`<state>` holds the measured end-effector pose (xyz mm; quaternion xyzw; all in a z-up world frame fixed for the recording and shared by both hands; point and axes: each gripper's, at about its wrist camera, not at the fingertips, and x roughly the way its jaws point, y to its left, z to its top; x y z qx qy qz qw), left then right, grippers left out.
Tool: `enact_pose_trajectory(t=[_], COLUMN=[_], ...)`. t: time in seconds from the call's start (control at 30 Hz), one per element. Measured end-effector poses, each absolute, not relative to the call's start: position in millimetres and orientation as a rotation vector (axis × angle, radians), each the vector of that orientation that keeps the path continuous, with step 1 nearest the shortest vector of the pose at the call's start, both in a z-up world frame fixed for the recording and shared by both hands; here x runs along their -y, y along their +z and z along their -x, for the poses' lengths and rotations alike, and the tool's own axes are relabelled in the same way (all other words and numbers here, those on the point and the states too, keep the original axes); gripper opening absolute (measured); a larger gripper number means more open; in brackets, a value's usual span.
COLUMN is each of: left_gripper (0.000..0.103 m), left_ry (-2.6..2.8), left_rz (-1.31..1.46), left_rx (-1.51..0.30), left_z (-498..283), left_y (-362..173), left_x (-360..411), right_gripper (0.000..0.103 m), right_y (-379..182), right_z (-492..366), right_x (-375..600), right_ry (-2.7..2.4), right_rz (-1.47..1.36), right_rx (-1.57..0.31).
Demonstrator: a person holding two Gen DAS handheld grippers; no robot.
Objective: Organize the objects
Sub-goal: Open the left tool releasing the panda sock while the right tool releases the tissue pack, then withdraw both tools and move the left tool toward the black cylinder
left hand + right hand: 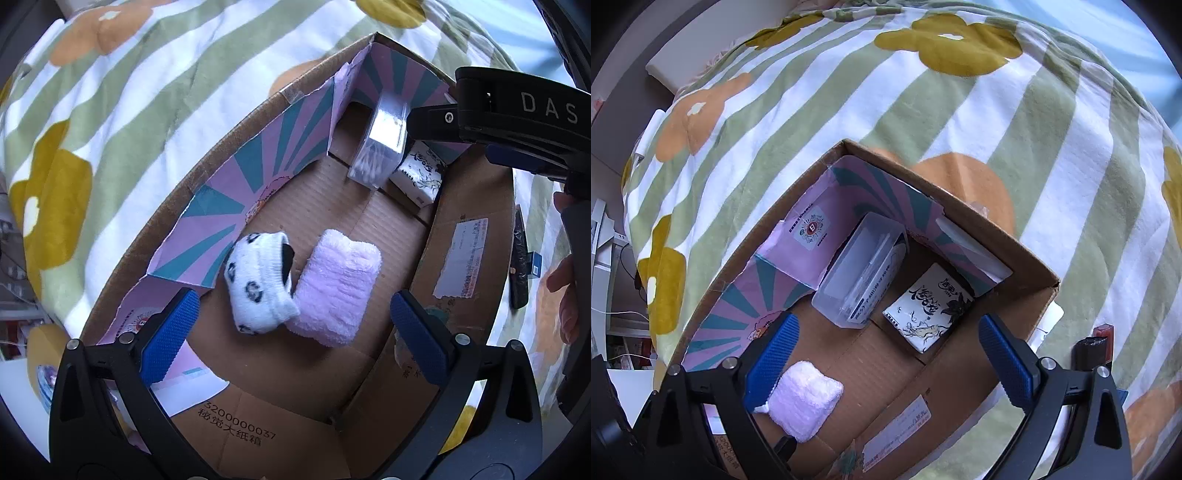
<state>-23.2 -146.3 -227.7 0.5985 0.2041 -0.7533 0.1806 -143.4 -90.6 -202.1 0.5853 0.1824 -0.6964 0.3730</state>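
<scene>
While both grippers point down into the cardboard box (229, 155), left gripper (295, 332) wide open and empty, rolled socks (258, 280) and pink towel (336, 288) lying free between its jaws, bare floor beyond them, right gripper (886, 358) wide open, holding nothing, clear plastic case (857, 273) and tissue pack (927, 306) ahead of its jaws by the far wall.

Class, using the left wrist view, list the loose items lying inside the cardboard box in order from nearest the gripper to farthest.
White sock with black spots → fluffy pink rolled towel → clear plastic case of cotton swabs.
</scene>
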Motion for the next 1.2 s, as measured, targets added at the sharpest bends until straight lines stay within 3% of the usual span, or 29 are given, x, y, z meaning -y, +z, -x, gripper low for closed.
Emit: enact_pose_trajectory(t=[0.33,0.57,1.2], left_gripper=[0.103,0.103,0.103], left_ry=[-2.164,-2.240,-2.664], left_rz=[-1.675,-1.660,-1.642], left_rx=[-0.591,-0.543,-0.160], left_z=[18.7,10.2,18.5], left_y=[-218.3,-168.8,-60.6], left_x=[149.5,134.3,43.2], right_gripper=[0.097,0.097,0.097], right_y=[-182.5,-135.5,-37.4], right_z=[136.7,126.1,84.9], right_x=[80.0,55.4,-113.5], right_ry=[-1.790,-1.849,-2.228], right_rz=[-1.492,-1.457,-1.478], right_rx=[-0.457,-0.415,-0.227])
